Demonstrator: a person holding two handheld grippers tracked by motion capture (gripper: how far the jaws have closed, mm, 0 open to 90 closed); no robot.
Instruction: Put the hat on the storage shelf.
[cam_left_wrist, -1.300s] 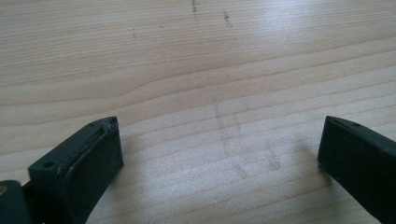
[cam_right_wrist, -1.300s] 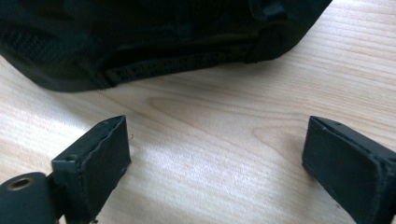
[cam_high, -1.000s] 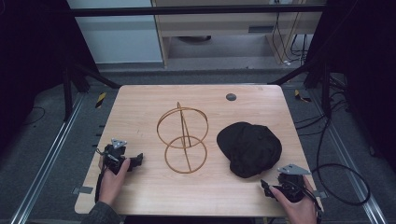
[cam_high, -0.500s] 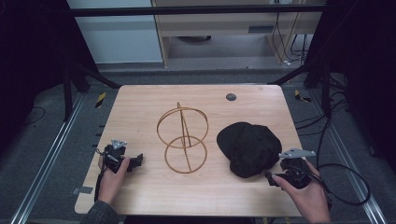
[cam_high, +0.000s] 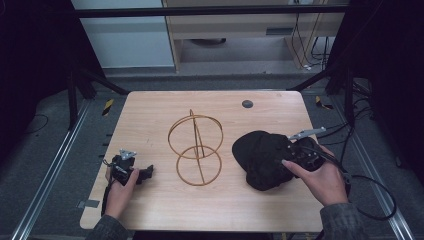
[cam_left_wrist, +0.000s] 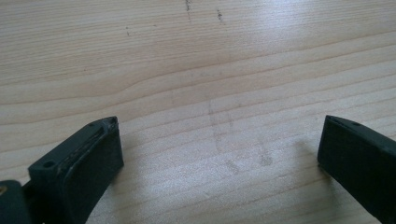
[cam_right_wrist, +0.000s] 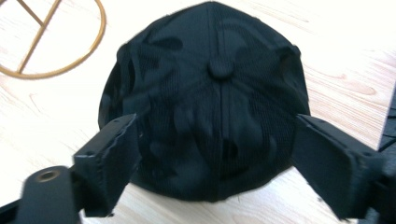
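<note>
Right gripper (cam_high: 286, 159): I am seeing it sitting at the right edge of the black baseball cap (cam_high: 262, 157), jaws spread wide; in the right gripper view (cam_right_wrist: 212, 161) they are straddling the cap's crown, one on each side, not pinching the cloth.
Cap position: it is lying on the wooden table (cam_high: 150, 110), right of centre, just beside the gold wire stand (cam_high: 196, 150), apart from it; top button (cam_right_wrist: 220, 69) is facing the right gripper's camera.
Left gripper (cam_high: 145, 172): I am reading it as released, jaws wide apart over bare wood (cam_left_wrist: 215, 93) in the left gripper view, gripping nothing; it is resting low near the table's left front, well apart from the cap.
Stand: it is standing upright at the table's centre, untouched.
</note>
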